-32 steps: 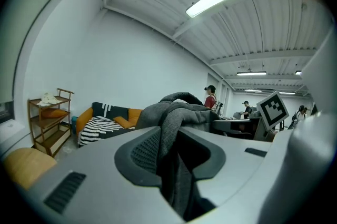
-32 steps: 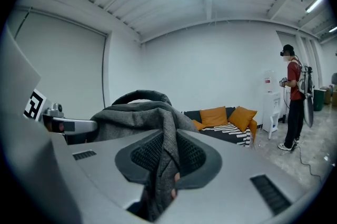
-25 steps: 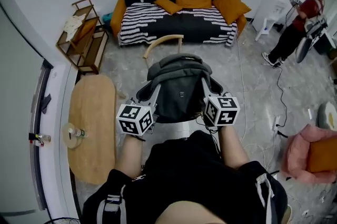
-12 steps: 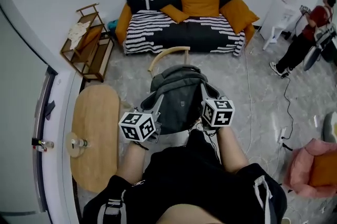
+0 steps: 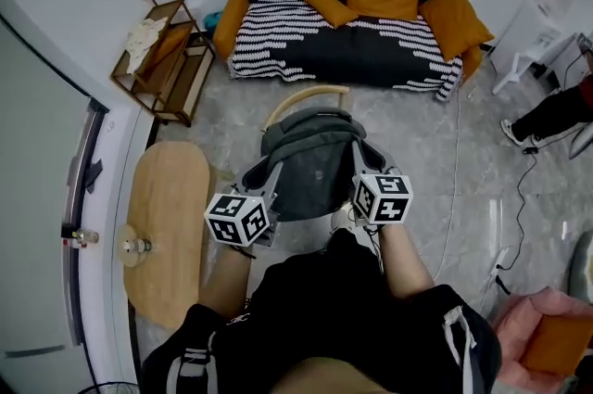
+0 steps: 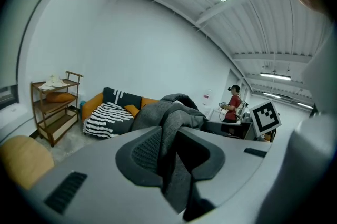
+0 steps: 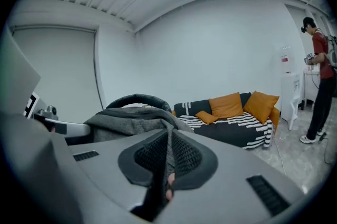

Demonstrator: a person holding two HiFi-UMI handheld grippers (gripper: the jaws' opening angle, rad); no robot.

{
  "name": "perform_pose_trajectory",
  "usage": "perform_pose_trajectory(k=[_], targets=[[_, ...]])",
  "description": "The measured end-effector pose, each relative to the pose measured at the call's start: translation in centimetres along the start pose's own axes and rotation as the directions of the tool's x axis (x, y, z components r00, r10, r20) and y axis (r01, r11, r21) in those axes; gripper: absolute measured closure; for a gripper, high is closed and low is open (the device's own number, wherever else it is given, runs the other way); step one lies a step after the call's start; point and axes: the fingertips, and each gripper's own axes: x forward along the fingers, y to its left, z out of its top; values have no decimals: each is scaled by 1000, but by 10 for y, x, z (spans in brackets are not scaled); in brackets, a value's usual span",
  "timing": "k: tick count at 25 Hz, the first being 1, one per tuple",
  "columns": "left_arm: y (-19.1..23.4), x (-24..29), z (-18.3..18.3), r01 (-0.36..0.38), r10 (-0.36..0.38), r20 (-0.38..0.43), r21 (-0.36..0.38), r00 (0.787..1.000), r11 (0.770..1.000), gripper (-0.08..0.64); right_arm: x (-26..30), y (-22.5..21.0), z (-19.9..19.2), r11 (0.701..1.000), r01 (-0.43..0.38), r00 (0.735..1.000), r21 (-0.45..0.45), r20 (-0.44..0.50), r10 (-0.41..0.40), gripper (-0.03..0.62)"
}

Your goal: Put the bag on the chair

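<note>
Our left tool (image 6: 167, 152) is pinched narrow on a fold of the grey bag (image 5: 310, 168). Our right tool (image 7: 169, 157) is closing, its pads pressing the bag's fabric. The bag hangs between both tools, just on our side of the wooden chair (image 5: 306, 94).

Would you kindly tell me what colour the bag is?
The bag is dark grey; the head view shows it best.

You held the grey fabric backpack (image 5: 310, 168) upright, its black handle on top, close in front of the pale wooden chair's (image 5: 306, 95) curved back, its sides pinched in your left gripper (image 6: 167, 157) and in your right gripper (image 7: 168, 162), whose jaws were closing.
</note>
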Motion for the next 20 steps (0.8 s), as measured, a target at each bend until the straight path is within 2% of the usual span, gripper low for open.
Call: perform_pose_trajectory(k=[11,16,20], targets=[[17,137,40,-118,117,-18,-55,993,992,466,116,-94,61,991,-134,990,-4,-46,134,554],[32,174,40,-178,175,-35,-93,984,980,466,160,-115,67,980,-200,977,-5,-81,199,552],[49,190,32,-211,203,-74,-120,976,970,466,192,-118,62,978,-210,970,-8,-128,208,552]])
